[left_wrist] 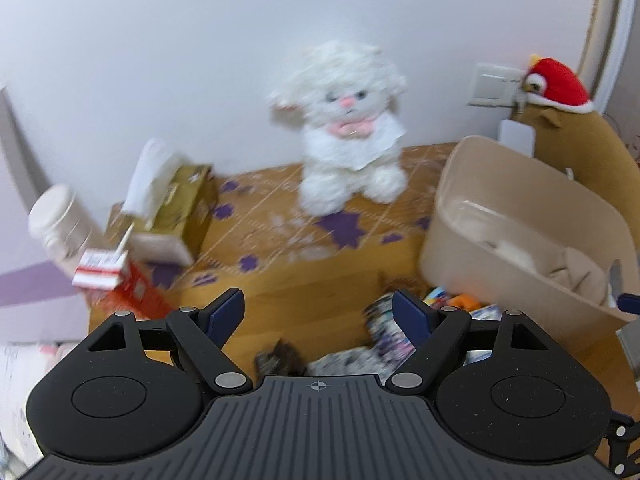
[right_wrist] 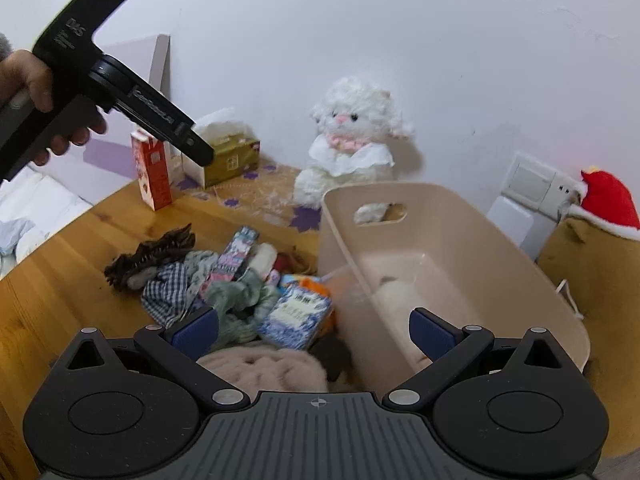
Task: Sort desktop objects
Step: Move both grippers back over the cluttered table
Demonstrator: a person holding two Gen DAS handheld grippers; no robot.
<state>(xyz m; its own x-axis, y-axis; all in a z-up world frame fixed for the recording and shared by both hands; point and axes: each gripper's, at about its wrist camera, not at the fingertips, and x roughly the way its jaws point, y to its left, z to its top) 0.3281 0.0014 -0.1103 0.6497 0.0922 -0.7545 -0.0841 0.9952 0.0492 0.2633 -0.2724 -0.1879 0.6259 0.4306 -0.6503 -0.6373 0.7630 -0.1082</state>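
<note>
On the wooden desk [right_wrist: 80,240] stands a beige plastic bin [right_wrist: 452,248], and I take it as my landmark. Just left of the bin lies a heap of small things [right_wrist: 240,280]: a checked cloth [right_wrist: 164,292], a grey-green cloth [right_wrist: 236,300], a dark fringed piece [right_wrist: 152,256], a long printed packet [right_wrist: 236,256] and a blue-and-white packet [right_wrist: 296,316] with some characters on it, too small for me to read. In front of the heap, nearest to the camera, is a beige knitted item [right_wrist: 264,364]. Inside the bin something pale and soft [right_wrist: 396,296] rests on the bottom.

The right gripper [right_wrist: 314,330] hovers over the near-left corner of the bin, its jaws spread wide with nothing between them. The left gripper [left_wrist: 318,312] is also released and empty; it hangs above the desk, left of the bin. In the right wrist view a hand [right_wrist: 44,96] holds its black handle, which has white printed lettering that I cannot make out.

Behind the bin, against the white wall [right_wrist: 360,40], sits a white plush lamb [right_wrist: 352,148] with a pink bow. Far left of the bin are a gold tissue box [right_wrist: 232,160] and a red-and-white carton [right_wrist: 154,172]; their print is not legible. A white bottle [left_wrist: 60,220] shows beside the carton in the blurred left wrist view. Right of the bin stands a brown plush toy with a red cap [right_wrist: 600,208], near a wall switch [right_wrist: 532,180].
</note>
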